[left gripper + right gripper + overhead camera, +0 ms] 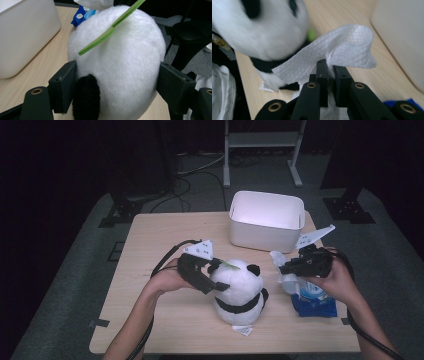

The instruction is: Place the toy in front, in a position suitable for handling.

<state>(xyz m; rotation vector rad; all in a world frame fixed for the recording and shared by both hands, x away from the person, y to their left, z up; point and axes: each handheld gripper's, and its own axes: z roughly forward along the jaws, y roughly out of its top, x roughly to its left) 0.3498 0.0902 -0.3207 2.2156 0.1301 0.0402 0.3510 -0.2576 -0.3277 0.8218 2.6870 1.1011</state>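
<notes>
The panda plush (240,292) sits upright near the front middle of the wooden table (150,245), its white head gripped on both sides by the left gripper (216,275). In the left gripper view the two black jaws stand wide apart and press into the fur at the left and right flanks of the head, one black ear (86,97) lying just inside the left jaw. A green felt leaf (110,30) lies tilted across the top of the head. A small white label (243,330) projects from the plush base toward the front table edge, which is near. To the right, the right gripper (286,268) is closed narrow on a white wet wipe (342,47); in the right gripper view the sheet is pinched between the jaws and fans out above them. The wipe rises from a blue wipes pack (314,301) lying flat near the table's right front corner, just beside the plush. Behind both, a white plastic bin (266,220) stands open at the rear edge of the table, set apart from the plush. The left half of the table surface is bare wood. Beyond the table edges, grey floor (75,270) and black cables (200,175) are visible.
</notes>
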